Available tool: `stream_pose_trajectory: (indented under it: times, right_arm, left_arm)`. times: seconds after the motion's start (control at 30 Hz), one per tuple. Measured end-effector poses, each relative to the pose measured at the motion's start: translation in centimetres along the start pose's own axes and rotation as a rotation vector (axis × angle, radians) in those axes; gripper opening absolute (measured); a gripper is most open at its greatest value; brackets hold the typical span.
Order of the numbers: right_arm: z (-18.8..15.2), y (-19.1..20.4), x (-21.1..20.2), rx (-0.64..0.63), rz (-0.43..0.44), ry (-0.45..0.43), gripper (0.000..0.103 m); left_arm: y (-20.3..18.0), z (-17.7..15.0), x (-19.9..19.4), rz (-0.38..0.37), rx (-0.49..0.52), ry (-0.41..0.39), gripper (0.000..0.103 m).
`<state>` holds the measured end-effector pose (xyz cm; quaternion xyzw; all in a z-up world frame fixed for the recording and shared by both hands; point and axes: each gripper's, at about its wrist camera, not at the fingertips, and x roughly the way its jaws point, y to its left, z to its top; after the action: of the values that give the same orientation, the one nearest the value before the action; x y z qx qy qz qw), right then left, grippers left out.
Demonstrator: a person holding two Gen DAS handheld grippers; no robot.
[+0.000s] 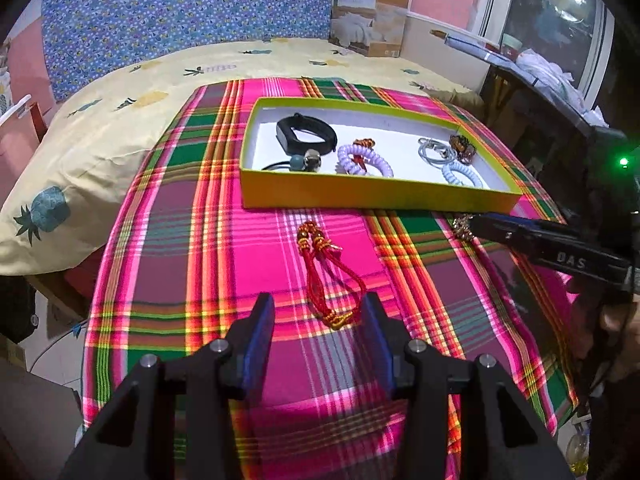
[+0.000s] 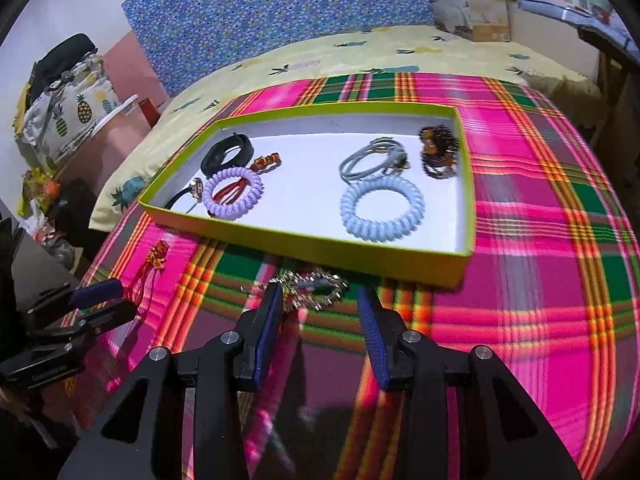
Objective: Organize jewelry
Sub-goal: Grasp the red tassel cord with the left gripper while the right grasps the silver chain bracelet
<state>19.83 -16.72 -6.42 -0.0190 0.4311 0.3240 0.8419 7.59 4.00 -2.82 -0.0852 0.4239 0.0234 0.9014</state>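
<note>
A yellow-green tray [image 1: 372,196] [image 2: 360,252] with a white floor lies on the plaid cloth. It holds a black band [image 1: 306,134], a purple coil tie [image 1: 362,160] [image 2: 232,192], a pale blue coil tie [image 2: 382,208], grey rings [image 2: 368,160] and dark beads [image 2: 438,152]. A red and gold cord bracelet [image 1: 326,274] [image 2: 146,276] lies on the cloth. My left gripper [image 1: 318,308] is open, its tips on either side of the bracelet's near end. My right gripper [image 2: 320,298] is open just before a gold spiky brooch [image 2: 314,286] below the tray.
The plaid cloth [image 1: 200,240] covers a small table next to a bed with a pineapple sheet [image 1: 100,128]. A cardboard box [image 1: 368,16] stands at the bed's far end. A dark desk [image 1: 560,92] is at the right.
</note>
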Motion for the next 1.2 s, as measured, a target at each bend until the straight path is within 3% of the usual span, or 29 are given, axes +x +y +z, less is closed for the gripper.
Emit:
stream_pose_trajectory:
  times: [0.23, 0.6, 0.77, 0.8, 1.07, 1.1, 1.2]
  right_arm:
    - [0.4, 2.1, 1.1, -0.067, 0.058, 0.022, 0.04]
    - [1.3, 4.5, 2.5, 0.014, -0.028, 0.044, 0.04]
    - [1.5, 5.7, 3.1, -0.026, -0.084, 0.038, 0.039]
    - [1.5, 5.8, 3.1, -0.035, -0.094, 0.036, 0.035]
    - [0.8, 5.9, 2.5, -0.051, -0.104, 0.024, 0.033]
    - [0.7, 5.9, 2.4, -0.051, -0.103, 0.022, 0.027]
    - [0.3, 5.6, 1.9, -0.047, -0.095, 0.012, 0.027]
  left_arm:
    - [0.7, 0.4, -0.9, -0.029, -0.013, -0.034, 0.047]
    - [1.6, 1.2, -0.2, -0.042, -0.042, -0.039, 0.047]
    - [1.7, 1.3, 0.0, -0.048, -0.044, -0.037, 0.047]
    - [1.7, 1.3, 0.0, -0.048, -0.042, -0.036, 0.047]
    - [0.9, 1.5, 1.5, -0.066, -0.015, 0.0, 0.047]
    - [0.7, 1.6, 1.7, -0.069, -0.009, 0.002, 0.047]
    - [0.1, 1.8, 2.1, -0.078, 0.003, 0.01, 0.047]
